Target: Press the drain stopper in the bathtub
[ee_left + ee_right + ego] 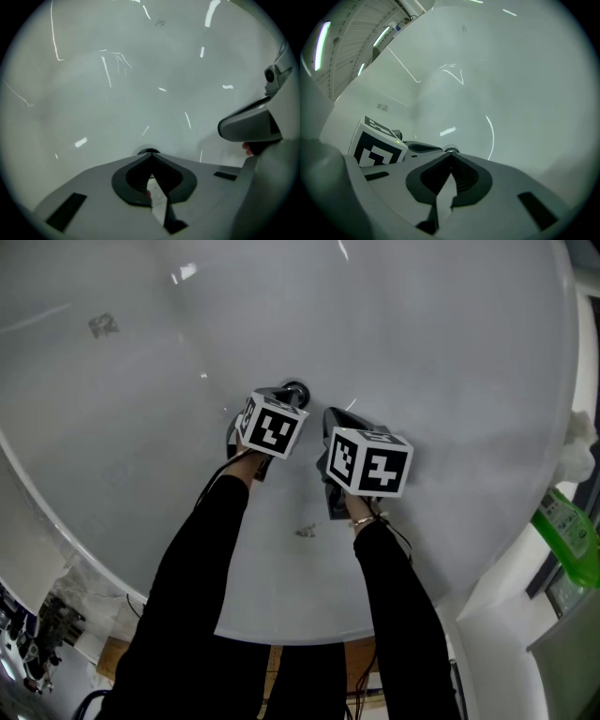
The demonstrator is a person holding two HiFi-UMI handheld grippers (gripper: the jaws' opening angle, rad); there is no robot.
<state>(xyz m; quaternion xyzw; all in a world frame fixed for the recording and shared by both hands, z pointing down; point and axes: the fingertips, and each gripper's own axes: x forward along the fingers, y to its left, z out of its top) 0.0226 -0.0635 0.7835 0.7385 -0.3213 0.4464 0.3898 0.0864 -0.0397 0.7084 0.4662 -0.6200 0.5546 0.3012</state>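
Note:
The round dark drain stopper [295,390] sits in the floor of the white bathtub [422,324]. My left gripper [287,401] is shut, holds nothing, and its tip is right at the stopper; whether they touch I cannot tell. In the left gripper view the stopper [148,151] peeks out just beyond the closed jaw tips [150,155]. My right gripper [334,416] is shut and empty, close beside the left one, a little to the right of the stopper. In the right gripper view the stopper [450,150] shows just past the closed tips [450,154], with the left gripper's marker cube [377,146] at the left.
The tub rim [511,563] curves round the near and right sides. A green bottle [569,532] and a white crumpled cloth [577,452] lie outside the rim at the right. A small dark speck [306,532] marks the tub floor near my arms.

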